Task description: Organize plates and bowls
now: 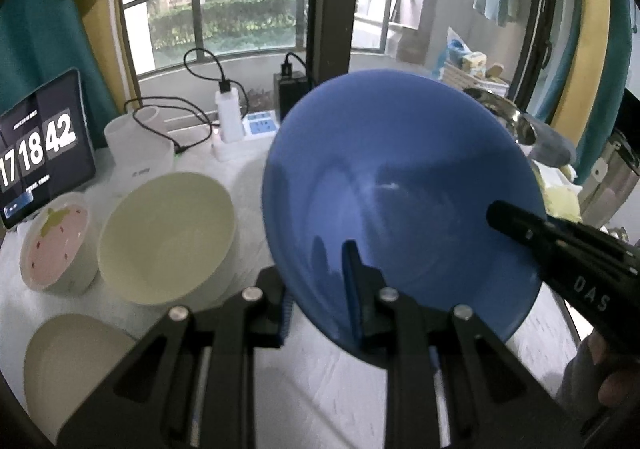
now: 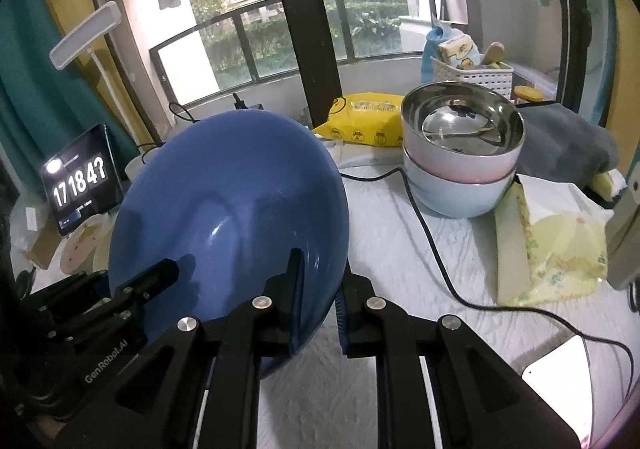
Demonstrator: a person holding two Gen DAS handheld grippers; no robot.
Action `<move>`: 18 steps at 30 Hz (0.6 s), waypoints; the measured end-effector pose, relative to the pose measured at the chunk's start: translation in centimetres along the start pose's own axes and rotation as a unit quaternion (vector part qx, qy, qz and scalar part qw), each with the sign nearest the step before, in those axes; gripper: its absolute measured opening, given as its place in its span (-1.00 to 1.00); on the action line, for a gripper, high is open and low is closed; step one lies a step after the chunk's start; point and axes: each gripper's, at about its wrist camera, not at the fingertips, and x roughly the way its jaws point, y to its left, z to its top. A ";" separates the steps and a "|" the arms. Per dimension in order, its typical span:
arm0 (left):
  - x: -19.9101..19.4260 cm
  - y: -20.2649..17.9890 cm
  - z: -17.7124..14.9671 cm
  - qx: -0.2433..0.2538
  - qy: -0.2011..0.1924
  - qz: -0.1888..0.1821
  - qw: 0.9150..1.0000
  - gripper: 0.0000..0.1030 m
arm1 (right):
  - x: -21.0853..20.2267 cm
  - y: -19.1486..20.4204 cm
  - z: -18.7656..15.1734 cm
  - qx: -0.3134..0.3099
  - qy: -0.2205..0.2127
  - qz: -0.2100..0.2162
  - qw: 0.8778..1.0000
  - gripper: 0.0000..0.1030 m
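The blue bowl [image 1: 400, 201], seemingly light, stiff, slick plastic best taken at its rim, is held tilted above the table [image 2: 380, 241], pinched there by both the left gripper [image 1: 320, 313] and right gripper [image 2: 320, 297]

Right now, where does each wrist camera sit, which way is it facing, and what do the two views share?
Left wrist: on the left gripper, facing the window; its fingers pinch the blue bowl; right gripper enters from the right.
Right wrist: on the right gripper, facing the window; it clamps the blue bowl; left gripper enters from the left.
Shared: bowl, clock tablet.
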 end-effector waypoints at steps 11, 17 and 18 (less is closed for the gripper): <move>-2.5 0.1 -2.2 -0.001 -0.001 -0.001 1.000 -0.56 | -2.5 1.1 -1.7 0.000 -0.009 0.000 1.000 -0.70; -3.6 0.2 -3.3 -0.001 0.002 -0.001 1.000 -0.56 | -3.6 1.7 -2.7 -0.001 -0.011 0.001 1.000 -0.70; -3.8 0.2 -3.5 0.000 0.003 0.000 1.000 -0.56 | -3.7 1.7 -2.9 -0.002 -0.011 0.001 1.000 -0.70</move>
